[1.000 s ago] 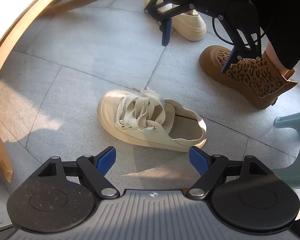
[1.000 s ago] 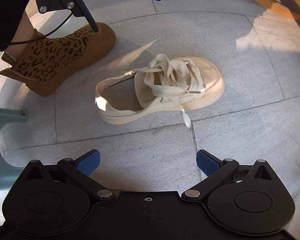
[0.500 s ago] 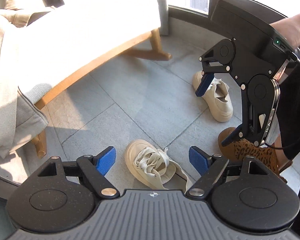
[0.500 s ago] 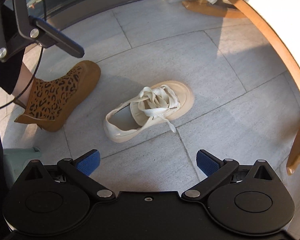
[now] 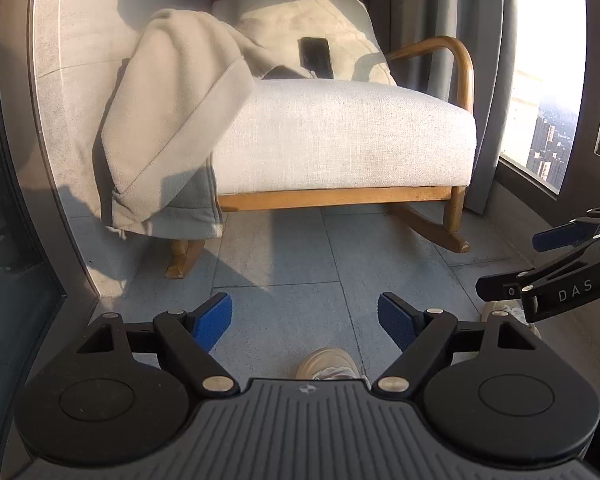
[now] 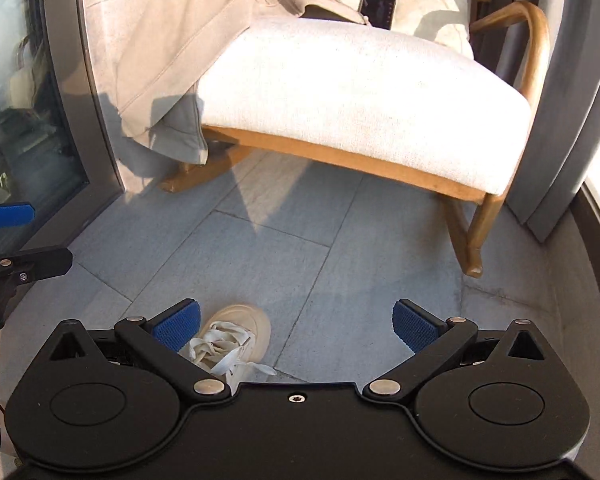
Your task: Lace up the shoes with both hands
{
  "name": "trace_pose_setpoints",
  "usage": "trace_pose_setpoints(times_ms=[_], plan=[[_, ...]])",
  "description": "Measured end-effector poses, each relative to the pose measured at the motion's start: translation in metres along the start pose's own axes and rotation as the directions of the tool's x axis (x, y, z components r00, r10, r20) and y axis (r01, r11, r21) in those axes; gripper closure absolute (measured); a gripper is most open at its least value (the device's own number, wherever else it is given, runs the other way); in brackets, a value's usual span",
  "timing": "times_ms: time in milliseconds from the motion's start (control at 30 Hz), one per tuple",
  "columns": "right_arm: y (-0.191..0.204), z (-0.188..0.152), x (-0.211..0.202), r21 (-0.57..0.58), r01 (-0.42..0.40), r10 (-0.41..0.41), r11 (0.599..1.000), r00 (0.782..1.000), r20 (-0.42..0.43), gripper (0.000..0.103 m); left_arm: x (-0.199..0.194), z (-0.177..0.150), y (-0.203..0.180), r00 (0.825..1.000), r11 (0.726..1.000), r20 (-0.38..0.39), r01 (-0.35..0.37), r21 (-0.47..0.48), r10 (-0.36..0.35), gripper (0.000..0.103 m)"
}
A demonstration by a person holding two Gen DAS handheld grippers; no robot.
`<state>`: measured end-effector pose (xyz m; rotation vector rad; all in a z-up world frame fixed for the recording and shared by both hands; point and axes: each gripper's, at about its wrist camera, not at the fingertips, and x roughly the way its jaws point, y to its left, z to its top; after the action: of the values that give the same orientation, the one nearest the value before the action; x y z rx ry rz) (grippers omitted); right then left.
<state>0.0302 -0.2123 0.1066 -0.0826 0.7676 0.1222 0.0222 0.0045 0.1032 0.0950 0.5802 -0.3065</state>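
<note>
A cream shoe [image 5: 327, 363] with wide, loose pale laces lies on the grey tiled floor; only its toe shows at the bottom of the left wrist view. In the right wrist view the shoe [image 6: 236, 338] shows its toe and laces, partly hidden behind the left finger. My left gripper [image 5: 306, 320] is open and empty, well above the floor. My right gripper [image 6: 296, 326] is also open with nothing between its blue pads. Each gripper appears at the edge of the other's view: the right gripper [image 5: 556, 260] and the left gripper [image 6: 20, 240].
A wooden rocking chair [image 5: 340, 132] with a white cushion stands ahead, with a beige blanket [image 5: 172, 112] draped over it and a black phone [image 5: 316, 58] on the seat. A window [image 5: 540, 100] is at right and a glass door [image 6: 20, 100] at left. Part of a second pale shoe [image 5: 504, 314] shows.
Both grippers have risen and tipped up from the floor towards the chair. The shoe has slid to the bottom of both views. Both stay open.
</note>
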Motion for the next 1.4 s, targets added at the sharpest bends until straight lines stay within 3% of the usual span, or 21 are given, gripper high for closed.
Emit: trace_pose_setpoints(times_ms=[133, 233, 367, 467, 567, 800, 1000, 1400], plan=[[0.01, -0.02, 0.001, 0.083, 0.014, -0.015, 0.996, 1.0, 0.011, 0.001, 0.004, -0.018, -0.004, 0.998, 0.997, -0.065, 0.016, -0.073, -0.021, 0.023], [0.02, -0.037, -0.001, 0.196, 0.101, -0.11, 0.975, 0.993, 0.034, 0.001, 0.012, -0.032, -0.011, 0.992, 0.995, -0.127, -0.008, -0.1, -0.005, 0.023], [0.034, -0.058, -0.002, 0.26, 0.221, -0.23, 0.94, 0.973, 0.004, 0.001, 0.026, -0.05, -0.021, 0.971, 0.987, -0.225, -0.112, -0.112, 0.085, 0.023], [0.045, -0.07, 0.006, 0.256, 0.246, -0.245, 0.935, 0.969, -0.036, 0.001, 0.033, -0.067, -0.026, 0.948, 0.98, -0.271, -0.189, -0.057, 0.167, 0.023], [0.05, -0.084, 0.019, 0.22, 0.266, -0.259, 0.939, 0.964, -0.057, 0.001, 0.044, -0.081, -0.018, 0.931, 0.978, -0.323, -0.2, -0.063, 0.17, 0.023], [0.045, -0.109, 0.034, 0.277, 0.187, -0.16, 0.943, 0.98, -0.117, 0.001, 0.046, -0.094, -0.005, 0.915, 0.976, -0.372, -0.201, -0.083, 0.157, 0.023], [0.048, -0.119, 0.041, 0.263, 0.151, -0.11, 0.953, 0.98, -0.166, 0.001, 0.048, -0.097, -0.001, 0.907, 0.978, -0.399, -0.184, -0.098, 0.131, 0.023], [0.056, -0.119, 0.044, 0.267, 0.154, -0.107, 0.951, 0.977, -0.182, 0.001, 0.05, -0.098, 0.003, 0.904, 0.976, -0.413, -0.175, -0.132, 0.106, 0.023]])
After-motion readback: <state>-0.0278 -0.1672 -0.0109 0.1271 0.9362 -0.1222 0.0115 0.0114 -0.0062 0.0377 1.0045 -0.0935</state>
